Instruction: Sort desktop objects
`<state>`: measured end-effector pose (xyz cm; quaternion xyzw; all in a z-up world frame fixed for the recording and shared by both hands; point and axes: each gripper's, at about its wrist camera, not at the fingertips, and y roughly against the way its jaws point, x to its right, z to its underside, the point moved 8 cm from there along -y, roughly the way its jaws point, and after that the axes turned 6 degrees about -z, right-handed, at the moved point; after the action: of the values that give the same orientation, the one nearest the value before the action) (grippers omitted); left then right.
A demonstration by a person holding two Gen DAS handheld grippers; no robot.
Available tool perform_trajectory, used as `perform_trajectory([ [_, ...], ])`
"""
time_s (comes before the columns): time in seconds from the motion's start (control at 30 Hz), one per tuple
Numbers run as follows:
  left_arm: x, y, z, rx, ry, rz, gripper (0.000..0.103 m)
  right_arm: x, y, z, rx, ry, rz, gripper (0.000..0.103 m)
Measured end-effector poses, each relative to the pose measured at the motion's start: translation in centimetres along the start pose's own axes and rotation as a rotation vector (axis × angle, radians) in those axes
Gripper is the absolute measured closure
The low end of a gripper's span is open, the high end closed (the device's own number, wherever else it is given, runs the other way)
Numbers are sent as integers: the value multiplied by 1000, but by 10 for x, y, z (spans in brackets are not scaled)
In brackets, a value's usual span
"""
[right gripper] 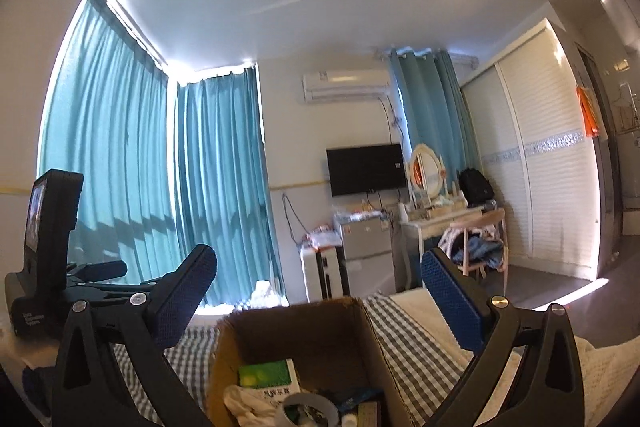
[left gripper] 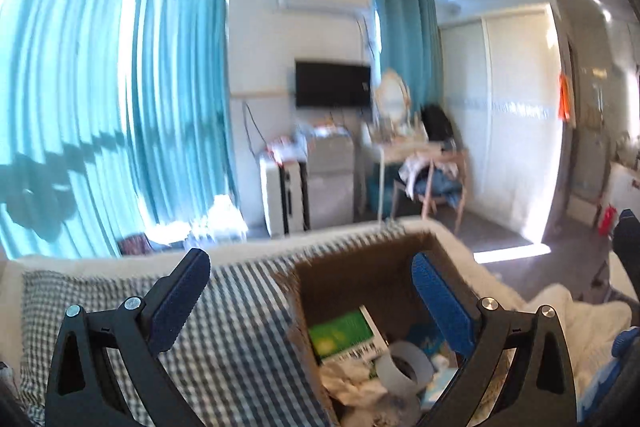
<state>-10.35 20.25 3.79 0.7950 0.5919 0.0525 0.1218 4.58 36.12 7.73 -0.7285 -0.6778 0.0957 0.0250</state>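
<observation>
A brown cardboard box (left gripper: 360,267) stands on a checked cloth (left gripper: 240,307). It holds a green and white box (left gripper: 344,335), a roll of tape (left gripper: 404,367), crumpled white paper (left gripper: 352,383) and other small items. My left gripper (left gripper: 312,291) is open and empty above the box's near left corner. In the right wrist view the same box (right gripper: 304,327) sits low in the middle, with the green box (right gripper: 266,375) and tape (right gripper: 310,411) inside. My right gripper (right gripper: 320,291) is open and empty above it. The left gripper's body (right gripper: 44,247) shows at the left.
The cloth covers a bed with white bedding (left gripper: 560,307) at the right. Beyond are teal curtains (left gripper: 120,107), a wall TV (left gripper: 332,85), a small fridge (left gripper: 330,179), a dressing table with a chair (left gripper: 432,175) and a white wardrobe (left gripper: 516,107).
</observation>
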Motion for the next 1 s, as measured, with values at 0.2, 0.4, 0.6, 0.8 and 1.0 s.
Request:
perform_trajectory([
  [0.2, -42, 57, -30, 123, 38, -71, 0, -47, 11, -20, 48, 35, -71, 0],
  [0.4, -84, 87, -37, 118, 39, -134, 0, -97, -12, -9, -79, 76, -91, 0],
  [0.6, -135, 109, -32, 126, 67, -256, 0, -145, -32, 9, -154, 90, -146, 0],
  [0.8, -181, 101, 5, 39, 108, -325, 0, -188, -46, 27, -204, 93, -220, 0],
  [1.0, -208, 87, 51, -33, 96, -379, 0, -218, -56, 66, -282, 133, -250, 0],
])
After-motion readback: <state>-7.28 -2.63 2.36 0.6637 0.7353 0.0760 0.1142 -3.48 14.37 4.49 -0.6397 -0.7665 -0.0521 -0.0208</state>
